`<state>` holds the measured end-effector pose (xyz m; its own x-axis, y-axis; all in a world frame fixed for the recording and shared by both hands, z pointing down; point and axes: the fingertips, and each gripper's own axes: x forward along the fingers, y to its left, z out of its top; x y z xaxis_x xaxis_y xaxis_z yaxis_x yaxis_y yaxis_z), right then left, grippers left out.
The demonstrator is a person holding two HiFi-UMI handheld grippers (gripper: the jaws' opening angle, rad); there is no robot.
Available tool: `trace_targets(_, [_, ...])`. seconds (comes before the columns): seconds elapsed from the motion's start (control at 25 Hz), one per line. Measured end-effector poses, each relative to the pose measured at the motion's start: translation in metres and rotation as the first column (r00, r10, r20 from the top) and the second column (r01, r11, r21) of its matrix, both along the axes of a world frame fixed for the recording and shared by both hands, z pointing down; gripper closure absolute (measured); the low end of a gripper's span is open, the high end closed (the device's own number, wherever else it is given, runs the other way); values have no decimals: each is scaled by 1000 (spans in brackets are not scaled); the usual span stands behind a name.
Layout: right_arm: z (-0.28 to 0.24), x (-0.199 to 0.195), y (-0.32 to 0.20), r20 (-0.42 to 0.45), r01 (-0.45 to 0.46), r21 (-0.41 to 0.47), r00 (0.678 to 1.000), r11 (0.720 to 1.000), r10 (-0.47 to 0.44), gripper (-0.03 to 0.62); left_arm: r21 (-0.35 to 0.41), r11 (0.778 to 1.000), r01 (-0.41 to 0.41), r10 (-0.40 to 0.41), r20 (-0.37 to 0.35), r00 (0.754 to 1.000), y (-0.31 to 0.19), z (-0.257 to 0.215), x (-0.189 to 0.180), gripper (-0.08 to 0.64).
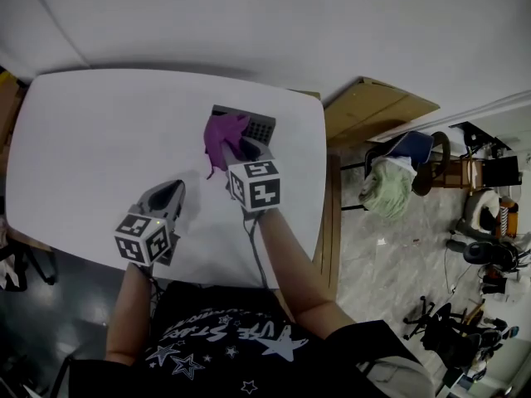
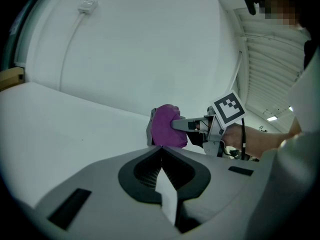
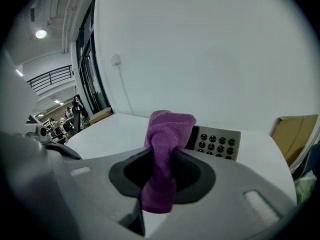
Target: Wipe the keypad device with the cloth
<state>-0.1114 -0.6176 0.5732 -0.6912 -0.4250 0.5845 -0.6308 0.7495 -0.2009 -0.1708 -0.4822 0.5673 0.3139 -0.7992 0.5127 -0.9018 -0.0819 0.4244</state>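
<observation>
Gripping the purple cloth [image 3: 165, 149], the right claw [image 1: 239, 152] has its jaws pinched on the bunched fabric, which rises past the jaw tips. From the head view, the cloth covers the left part of the keypad device [image 1: 259, 128]. The device lies flat toward the far side of the white worktop [image 1: 91, 131], with rows of dark round buttons showing right of the cloth. The left claw [image 2: 162, 176] is nearer and further left, jaws closed together on nothing, apart from the device.
</observation>
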Motion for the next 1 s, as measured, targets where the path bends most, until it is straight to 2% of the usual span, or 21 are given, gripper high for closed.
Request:
trace_targets(0.48, [-4, 46, -19, 17, -102, -5, 995, 995, 103, 494, 1, 1000, -31, 31, -6, 999, -5, 1, 16, 551])
trace_targets(1.0, [-7, 103, -35, 11, -215, -21, 976, 976, 215, 494, 0, 997, -81, 81, -10, 997, -18, -2, 42, 551])
